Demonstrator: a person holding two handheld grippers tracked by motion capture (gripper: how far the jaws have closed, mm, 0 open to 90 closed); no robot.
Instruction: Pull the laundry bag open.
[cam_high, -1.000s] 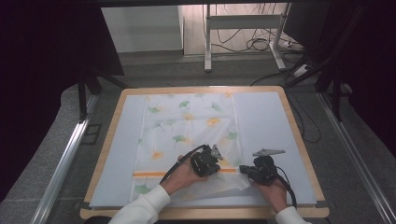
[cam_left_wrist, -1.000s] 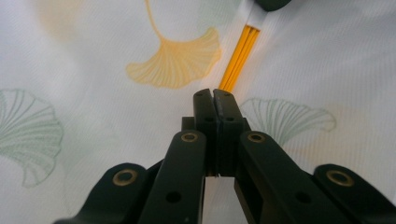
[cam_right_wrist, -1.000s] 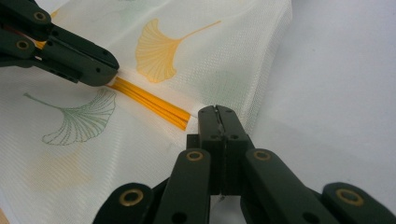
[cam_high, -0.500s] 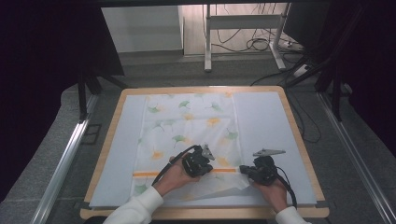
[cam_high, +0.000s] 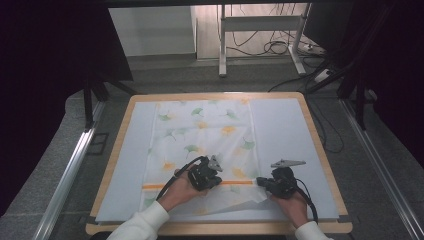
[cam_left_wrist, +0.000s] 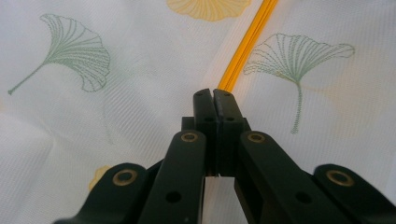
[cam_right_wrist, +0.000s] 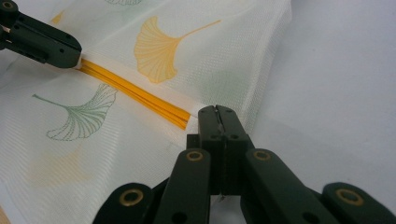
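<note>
Lab: framed table (cam_high: 320, 131), floor cables (cam_high: 280, 47)

The white mat (cam_high: 290, 135) lies bare and flat beyond the right tongs (cam_high: 265, 183) and to their outer side. Between them and the left tongs (cam_high: 212, 176) the cloth (cam_high: 205, 130) stands slightly raised along its orange stripe (cam_right_wrist: 135, 93). Ahead of the left tongs the cloth lies flat.
</note>
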